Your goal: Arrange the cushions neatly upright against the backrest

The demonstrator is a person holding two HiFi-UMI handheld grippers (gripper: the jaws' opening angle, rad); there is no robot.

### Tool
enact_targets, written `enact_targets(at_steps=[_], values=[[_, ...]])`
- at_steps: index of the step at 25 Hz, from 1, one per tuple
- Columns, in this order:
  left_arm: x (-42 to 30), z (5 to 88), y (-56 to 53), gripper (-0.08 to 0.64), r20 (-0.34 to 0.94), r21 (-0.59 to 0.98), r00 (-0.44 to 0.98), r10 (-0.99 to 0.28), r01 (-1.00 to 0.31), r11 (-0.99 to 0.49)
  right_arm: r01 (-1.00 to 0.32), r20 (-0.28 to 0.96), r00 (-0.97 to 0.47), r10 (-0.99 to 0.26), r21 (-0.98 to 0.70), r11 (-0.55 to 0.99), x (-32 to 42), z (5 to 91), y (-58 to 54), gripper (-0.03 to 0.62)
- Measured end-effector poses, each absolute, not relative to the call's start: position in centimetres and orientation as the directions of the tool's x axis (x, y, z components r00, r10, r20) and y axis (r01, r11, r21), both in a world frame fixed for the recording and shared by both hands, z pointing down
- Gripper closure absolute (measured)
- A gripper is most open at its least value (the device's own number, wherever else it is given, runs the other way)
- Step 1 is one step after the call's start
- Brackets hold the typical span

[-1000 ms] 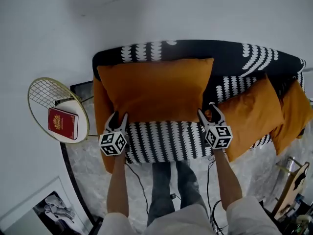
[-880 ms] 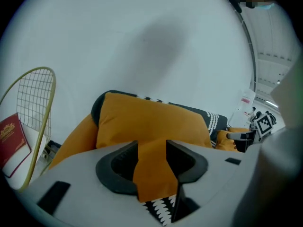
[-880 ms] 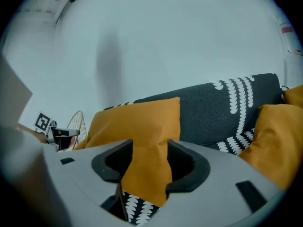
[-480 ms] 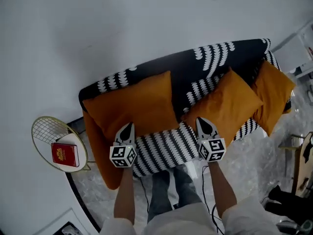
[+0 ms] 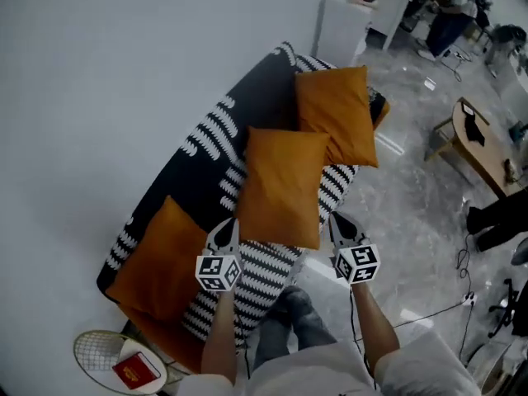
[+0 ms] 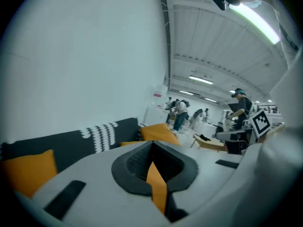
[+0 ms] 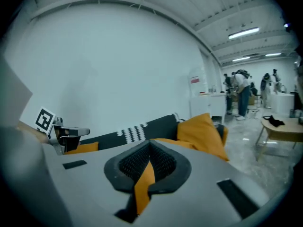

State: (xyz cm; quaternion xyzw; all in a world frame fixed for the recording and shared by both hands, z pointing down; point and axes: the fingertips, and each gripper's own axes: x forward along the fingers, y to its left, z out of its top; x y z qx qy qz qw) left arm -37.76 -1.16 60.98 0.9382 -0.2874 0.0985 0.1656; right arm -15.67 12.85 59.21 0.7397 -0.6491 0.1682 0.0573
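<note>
- The left gripper (image 5: 228, 228) and the right gripper (image 5: 337, 219) are each clamped on orange fabric of the middle cushion (image 5: 283, 184), at its near corners.
- The cushion is seen over the striped seat, its long axis stretched away from the jaws.
- The backrest (image 5: 210, 134) is found to the cushion's left, nearer the left gripper.

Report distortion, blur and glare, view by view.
Head view: fisheye bows the sofa; glossy floor throws reflections. Left gripper view: close fingers soft, ceiling light strip blown out. Right gripper view: dark vignette rings the frame, fingers soft too.
</note>
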Motion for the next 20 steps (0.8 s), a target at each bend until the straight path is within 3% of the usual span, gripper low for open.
enact_targets(at_steps=[7, 14, 20], values=[[-21.2, 55.9, 8.4, 0.531, 0.244, 0.223, 0.949, -0.203, -0.258, -0.940, -0.890, 0.291, 0.381, -0.878, -0.141, -0.433, -7.2, 55.4, 27.4, 0.565], [-16.1, 52.2, 18.0, 0.531, 0.233, 0.197, 0.973, -0.002, -0.050, -0.979, -0.793, 0.243, 0.549, -0.799, -0.151, -0.591, -6.1, 50.9, 38.0, 0.565], [-15.1, 51.2, 21.6, 0.531, 0.238, 0.195, 0.969, 0.069, 0.022, -0.981, -0.759, 0.246, 0.597, -0.764, -0.135, -0.637, -6.5, 49.5, 42.7, 0.565]])
